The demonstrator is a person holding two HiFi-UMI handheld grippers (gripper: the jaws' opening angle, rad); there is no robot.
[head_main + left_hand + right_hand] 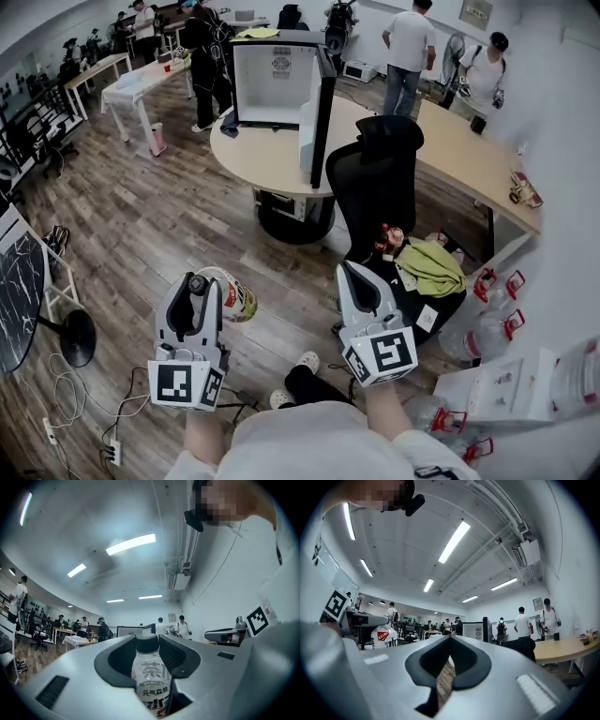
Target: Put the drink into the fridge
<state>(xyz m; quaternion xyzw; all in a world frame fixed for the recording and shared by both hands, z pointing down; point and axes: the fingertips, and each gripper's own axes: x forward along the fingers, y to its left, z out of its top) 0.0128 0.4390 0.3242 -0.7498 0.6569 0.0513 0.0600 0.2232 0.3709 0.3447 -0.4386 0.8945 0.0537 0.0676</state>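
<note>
A drink bottle with a black cap and a white printed label sits between the jaws of my left gripper, which is shut on it. In the left gripper view the bottle stands upright between the grey fingers. My right gripper is beside it to the right, level with it, its jaws meeting at the tips with nothing in them. In the right gripper view the bottle shows at the left. A small white fridge stands on the round table ahead with its dark door swung open.
A black office chair stands between me and the round table. A green cloth lies on a stool at the right, with water jugs by the wall. Cables trail on the wooden floor at the left. People stand at the back.
</note>
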